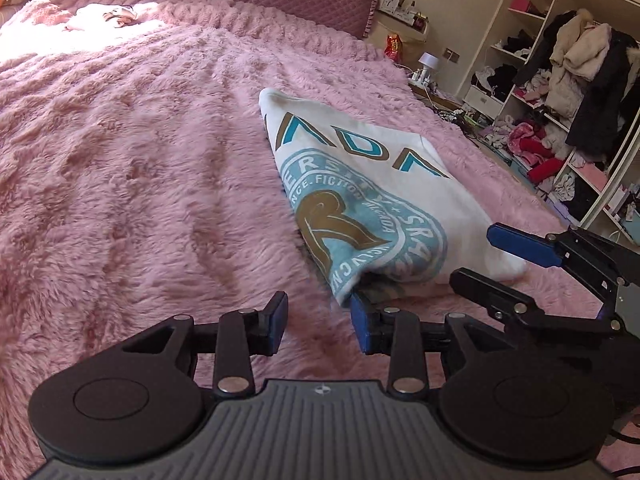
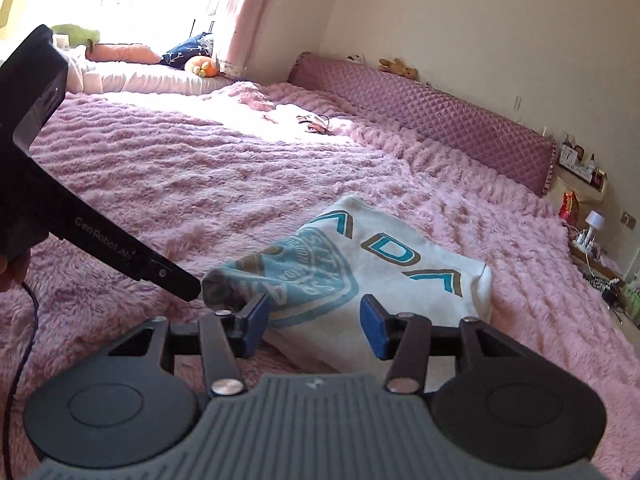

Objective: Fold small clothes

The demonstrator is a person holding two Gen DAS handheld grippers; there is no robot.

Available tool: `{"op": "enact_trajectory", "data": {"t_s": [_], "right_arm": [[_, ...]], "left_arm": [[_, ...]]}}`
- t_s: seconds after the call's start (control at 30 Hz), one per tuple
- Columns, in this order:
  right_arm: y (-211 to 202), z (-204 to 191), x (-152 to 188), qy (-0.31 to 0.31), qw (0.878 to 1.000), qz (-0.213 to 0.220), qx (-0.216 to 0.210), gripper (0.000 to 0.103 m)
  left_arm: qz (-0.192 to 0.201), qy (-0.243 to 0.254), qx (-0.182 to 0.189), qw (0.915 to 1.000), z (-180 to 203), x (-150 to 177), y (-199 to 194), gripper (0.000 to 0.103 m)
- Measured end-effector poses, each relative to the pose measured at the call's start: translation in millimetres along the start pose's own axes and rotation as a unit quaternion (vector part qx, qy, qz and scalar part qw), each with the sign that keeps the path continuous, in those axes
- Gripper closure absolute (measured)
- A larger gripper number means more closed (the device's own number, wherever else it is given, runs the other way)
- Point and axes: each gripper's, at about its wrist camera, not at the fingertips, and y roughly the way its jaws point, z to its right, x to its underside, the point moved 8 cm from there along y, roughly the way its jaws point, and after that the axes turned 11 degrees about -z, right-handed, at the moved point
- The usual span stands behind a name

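So, one garment: a white T-shirt [image 1: 372, 184] with a teal and brown round print plus block letters, lying folded into a compact wedge on the fluffy pink blanket [image 1: 132, 168], toward the bed's right side as the left wrist view has it; two grippers, both empty; left gripper [image 1: 319, 318] has its jaws parted a moderate way, nothing between them, right blue pad [image 1: 362, 326] just at the shirt's near corner, whether it touches the cloth I cannot tell, left pad over bare blanket; right gripper [image 2: 315, 322] also parted, two blue pads over the shirt's near edge, cloth visible in the gap but not pinched; in the left wrist view the right gripper comes in from the right edge, one blue finger over the shirt's lower right part, one black finger below it; in the right wrist view the left gripper's black body crosses from upper left, its tip beside the shirt's rolled left corner; one quilted mauve bolster [image 2: 432, 116] along the wall; one small pale item [image 1: 108, 16] in the sun patch far up the bed, too washed out to name; one open shelving unit [image 1: 560, 92] crammed with clothes; one small white lamp [image 1: 429, 62] near it.
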Motion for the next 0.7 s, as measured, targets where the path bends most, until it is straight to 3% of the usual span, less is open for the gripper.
{"op": "enact_trajectory", "data": {"t_s": [0.4, 0.43, 0.47, 0.5, 0.6, 0.7], "right_arm": [[39, -26, 2, -0.131, 0.988, -0.042, 0.063, 0.060], [40, -26, 2, -0.139, 0.987, -0.039, 0.073, 0.070], [41, -26, 1, -0.145, 0.985, -0.036, 0.082, 0.077], [41, -25, -1, -0.142, 0.986, -0.034, 0.081, 0.096], [35, -18, -8, -0.103, 0.992, -0.025, 0.062, 0.103], [28, -16, -10, -0.098, 0.993, -0.013, 0.069, 0.103]], "left_arm": [[-0.006, 0.036, -0.040, 0.9985, 12, -5, 25, 0.062], [-0.003, 0.037, -0.043, 0.9984, 13, -4, 25, 0.064], [0.001, 0.037, -0.045, 0.9983, 14, -4, 24, 0.072], [0.005, 0.040, -0.046, 0.9981, 16, -4, 22, 0.085], [0.022, 0.077, -0.086, 0.9931, 29, -3, 15, 0.094], [0.019, 0.066, -0.088, 0.9937, 28, -2, 14, 0.094]]}}
